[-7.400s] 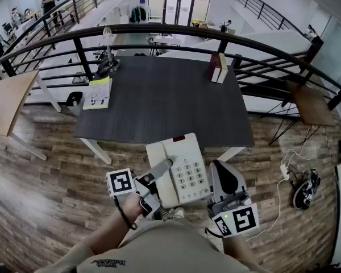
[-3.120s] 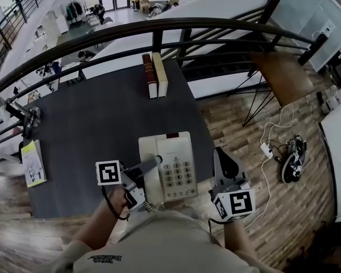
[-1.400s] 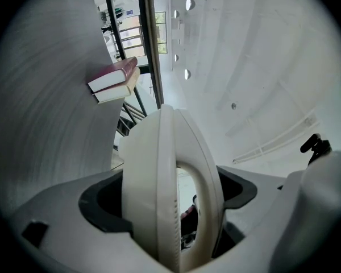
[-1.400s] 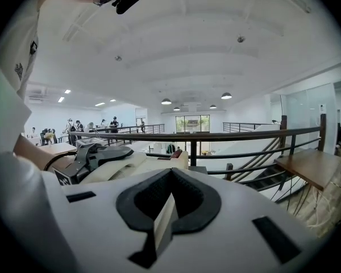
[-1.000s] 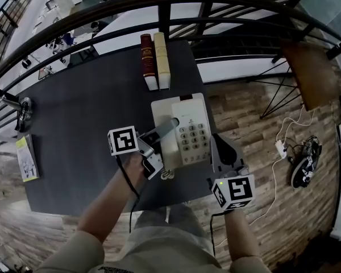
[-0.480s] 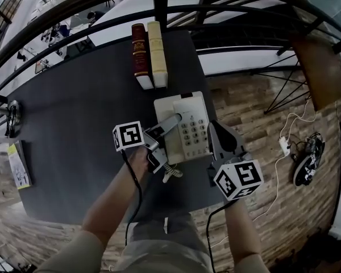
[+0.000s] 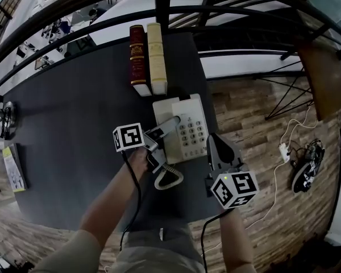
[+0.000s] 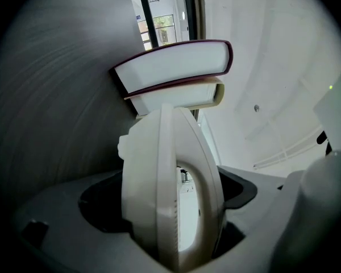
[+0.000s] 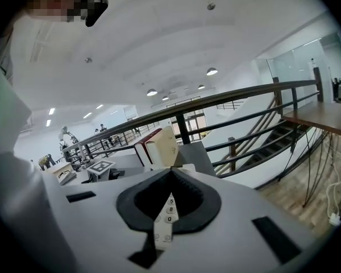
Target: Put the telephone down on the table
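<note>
Since half a second ago your telephone has slid a little farther in along the table's right edge. Its coiled cord now lies looped on the top, toward the near edge, so the base looks to be down or all but down.

Your right gripper is clamped on the telephone's right side. Your left gripper grips the handset, which lies along the base's left side. Letting go seems all that remains.

Beyond, two books sit at the far edge, close to the telephone. Legible writing: only keys 5, 8, 0 between the right jaws — the spine lettering is too small to read.
</note>
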Action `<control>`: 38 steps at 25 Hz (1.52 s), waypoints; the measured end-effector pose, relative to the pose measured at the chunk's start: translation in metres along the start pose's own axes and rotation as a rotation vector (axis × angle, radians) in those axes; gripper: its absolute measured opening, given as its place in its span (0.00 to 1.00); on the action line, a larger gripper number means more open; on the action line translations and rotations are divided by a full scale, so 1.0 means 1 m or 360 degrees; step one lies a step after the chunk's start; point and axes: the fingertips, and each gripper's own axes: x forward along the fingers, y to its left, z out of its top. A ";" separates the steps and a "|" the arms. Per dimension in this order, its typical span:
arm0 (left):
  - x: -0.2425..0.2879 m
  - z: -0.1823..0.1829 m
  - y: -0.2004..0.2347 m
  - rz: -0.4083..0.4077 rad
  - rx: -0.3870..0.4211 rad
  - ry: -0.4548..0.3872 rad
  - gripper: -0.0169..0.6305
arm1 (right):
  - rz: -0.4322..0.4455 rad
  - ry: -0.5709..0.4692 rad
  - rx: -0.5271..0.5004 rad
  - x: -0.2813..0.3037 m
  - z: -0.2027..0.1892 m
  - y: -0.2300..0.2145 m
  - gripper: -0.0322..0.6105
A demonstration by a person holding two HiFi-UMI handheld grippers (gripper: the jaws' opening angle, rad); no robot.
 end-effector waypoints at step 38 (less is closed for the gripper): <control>-0.022 0.034 0.002 0.0811 0.0802 -0.0275 0.72 | 0.0110 0.0135 0.0298 -0.035 -0.052 0.025 0.05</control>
